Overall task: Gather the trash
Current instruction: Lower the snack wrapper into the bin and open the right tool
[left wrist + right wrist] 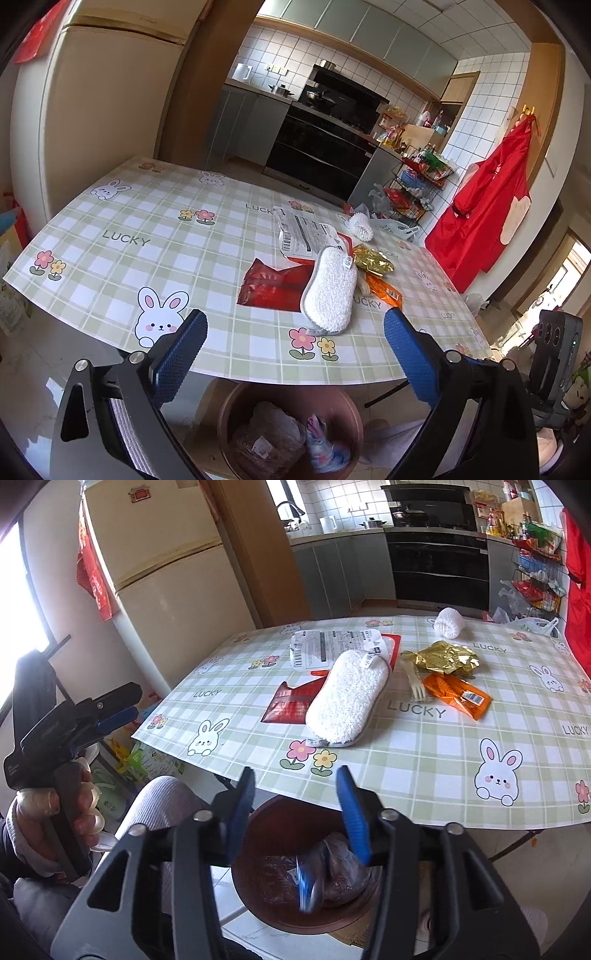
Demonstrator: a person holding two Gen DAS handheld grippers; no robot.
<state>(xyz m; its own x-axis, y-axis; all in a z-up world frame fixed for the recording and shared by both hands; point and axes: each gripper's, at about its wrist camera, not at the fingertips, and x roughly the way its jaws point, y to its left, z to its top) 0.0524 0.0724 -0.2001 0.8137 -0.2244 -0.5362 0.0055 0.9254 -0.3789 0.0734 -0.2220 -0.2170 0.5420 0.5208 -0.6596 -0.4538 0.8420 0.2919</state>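
Right wrist: right gripper (300, 812) fingers apart over bin (258, 823), blue wrapper (308, 882) inside; left gripper (295, 347) fingers wide apart, empty

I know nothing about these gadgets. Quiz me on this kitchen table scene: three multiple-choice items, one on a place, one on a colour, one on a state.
1. Where is the bin?
A. on the table
B. on the floor below the table's near edge
C. beside the stove

2. What colour is the crumpled foil wrapper?
A. gold
B. green
C. black

3. How stands the right gripper?
A. clamped on the fork
B. shut, empty
C. open, empty

Key: 1 B, the bin shows under the table edge. 2 A, it shines gold. 3 C, its jaws stand apart with nothing between.
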